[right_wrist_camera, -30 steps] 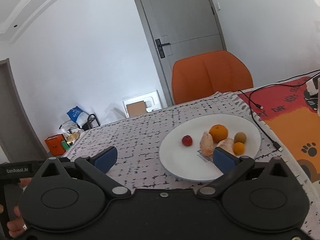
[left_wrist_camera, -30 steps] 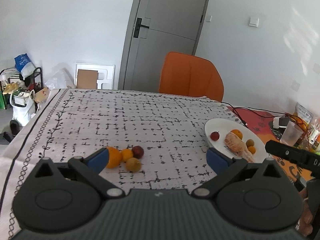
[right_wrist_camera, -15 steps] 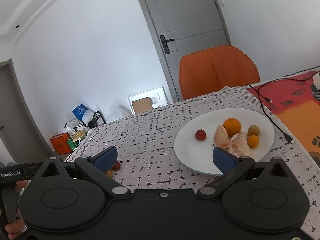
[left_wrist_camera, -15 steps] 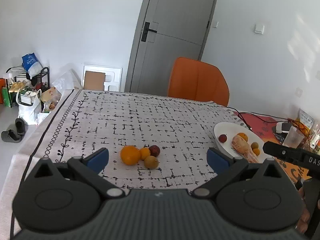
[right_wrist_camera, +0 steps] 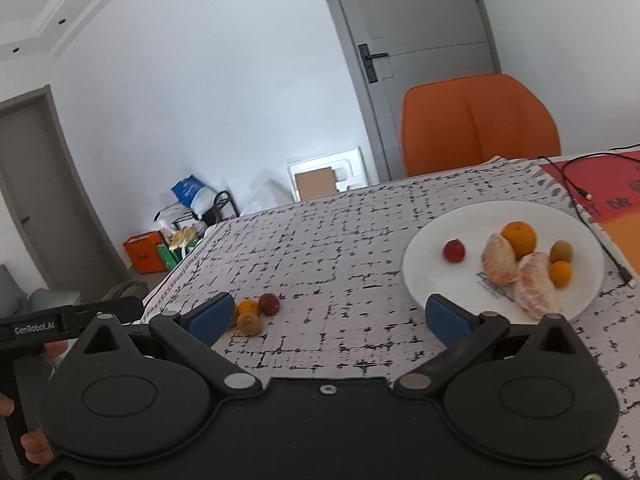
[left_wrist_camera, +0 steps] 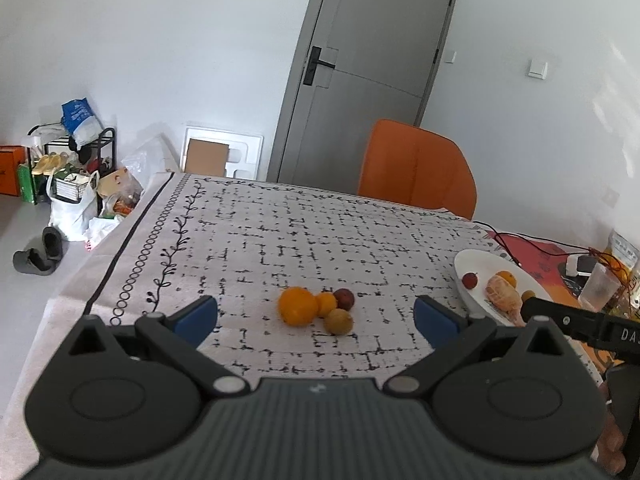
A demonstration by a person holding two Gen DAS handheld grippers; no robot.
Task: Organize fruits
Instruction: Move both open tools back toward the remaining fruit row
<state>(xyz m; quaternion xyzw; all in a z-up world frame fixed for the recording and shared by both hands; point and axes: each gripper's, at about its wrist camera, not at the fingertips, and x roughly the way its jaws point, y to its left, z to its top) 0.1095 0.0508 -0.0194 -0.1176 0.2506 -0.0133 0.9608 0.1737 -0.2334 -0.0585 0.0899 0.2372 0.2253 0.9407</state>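
A cluster of loose fruit lies on the patterned tablecloth: a large orange point(left_wrist_camera: 297, 306), a small orange point(left_wrist_camera: 326, 303), a dark red plum point(left_wrist_camera: 344, 299) and a brownish kiwi point(left_wrist_camera: 338, 321). My left gripper point(left_wrist_camera: 316, 316) is open and empty, just short of the cluster. The cluster also shows in the right wrist view point(right_wrist_camera: 256, 312). A white plate point(right_wrist_camera: 440, 276) holds a red plum point(right_wrist_camera: 454, 250), an orange point(right_wrist_camera: 519, 237), two peeled citrus pieces point(right_wrist_camera: 499, 260), a kiwi point(right_wrist_camera: 561, 251) and a small orange point(right_wrist_camera: 560, 273). My right gripper point(right_wrist_camera: 330, 318) is open and empty, left of the plate.
An orange chair point(left_wrist_camera: 416, 174) stands at the table's far edge before a grey door point(left_wrist_camera: 360, 72). A black cable point(right_wrist_camera: 588, 196) lies on a red mat to the right of the plate. A clear cup point(left_wrist_camera: 598, 290) stands at far right. Bags and a rack point(left_wrist_camera: 72, 168) sit on the floor left.
Both grippers have swung left. The fruit cluster now sits between my left fingers, and it has come into the right wrist view. Both stay open.
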